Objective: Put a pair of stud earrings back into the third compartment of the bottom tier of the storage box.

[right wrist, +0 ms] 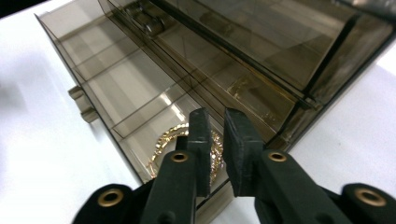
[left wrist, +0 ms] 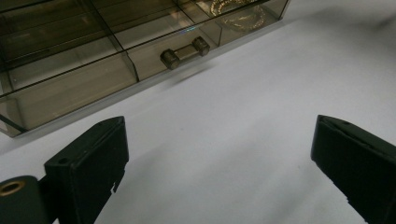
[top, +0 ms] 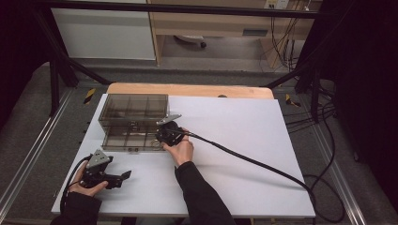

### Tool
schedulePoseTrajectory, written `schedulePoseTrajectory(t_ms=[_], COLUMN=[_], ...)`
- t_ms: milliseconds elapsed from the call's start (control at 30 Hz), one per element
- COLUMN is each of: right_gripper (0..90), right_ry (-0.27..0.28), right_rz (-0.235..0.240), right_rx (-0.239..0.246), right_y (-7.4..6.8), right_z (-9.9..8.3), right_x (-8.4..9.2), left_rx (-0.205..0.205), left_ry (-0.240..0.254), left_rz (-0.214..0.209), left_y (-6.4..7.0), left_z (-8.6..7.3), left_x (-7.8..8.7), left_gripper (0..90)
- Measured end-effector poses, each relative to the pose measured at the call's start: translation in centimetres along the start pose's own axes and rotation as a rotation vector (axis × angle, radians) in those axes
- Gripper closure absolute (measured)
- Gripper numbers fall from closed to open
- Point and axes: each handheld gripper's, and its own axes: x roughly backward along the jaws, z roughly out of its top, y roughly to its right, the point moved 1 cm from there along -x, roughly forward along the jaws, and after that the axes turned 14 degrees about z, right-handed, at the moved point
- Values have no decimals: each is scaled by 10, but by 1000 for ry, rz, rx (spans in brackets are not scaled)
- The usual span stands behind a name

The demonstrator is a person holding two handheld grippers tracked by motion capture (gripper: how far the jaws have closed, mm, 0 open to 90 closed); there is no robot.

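Observation:
A smoky see-through drawer box (top: 133, 108) stands at the table's back left, its lower drawer (top: 123, 139) pulled out toward me. A gold bracelet (right wrist: 164, 144) lies in the drawer's end compartment. My right gripper (right wrist: 217, 126) hangs just above that bracelet with its jaws a narrow slit apart and nothing pinched between them; in the high view this gripper (top: 162, 137) is at the drawer's right end. My left gripper (left wrist: 215, 158) rests wide open over bare table, pointing at the drawer's small handle (left wrist: 184, 52). In the high view the left gripper (top: 124, 176) sits near the front left.
A white sheet (top: 234, 140) covers the table, with bare room to the right of the box. The right gripper's black cable (top: 253, 161) trails across it to the right edge. The drawer's other compartments (right wrist: 107, 88) look empty. Black frame posts stand at the back.

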Motion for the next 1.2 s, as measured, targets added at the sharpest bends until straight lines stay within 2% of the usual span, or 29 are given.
schedulePoseTrajectory(t_ms=[300,500,700,967,1100,1200], right_gripper=[627,486,341,170,105,87], right_ry=[-5,39,57,79,78,71], right_rz=[11,32,33,27,26,1], right_rx=[21,-24,-32,-37,-47,-43], right_y=[-14,-17,-17,-9,-4,-2], right_z=[4,1,-4,-18,-27,-35], right_x=[17,39,63,93,106,117], left_rx=[5,2,3,4,2,2], left_ry=[2,-1,-2,-2,-5,-5], left_rz=[-4,-5,-6,-6,-5,-6], left_y=[0,0,0,0,0,0], left_z=[0,0,0,0,0,0], left_x=[0,0,-1,-1,-1,-1], left_gripper=[42,41,42,41,42,41])
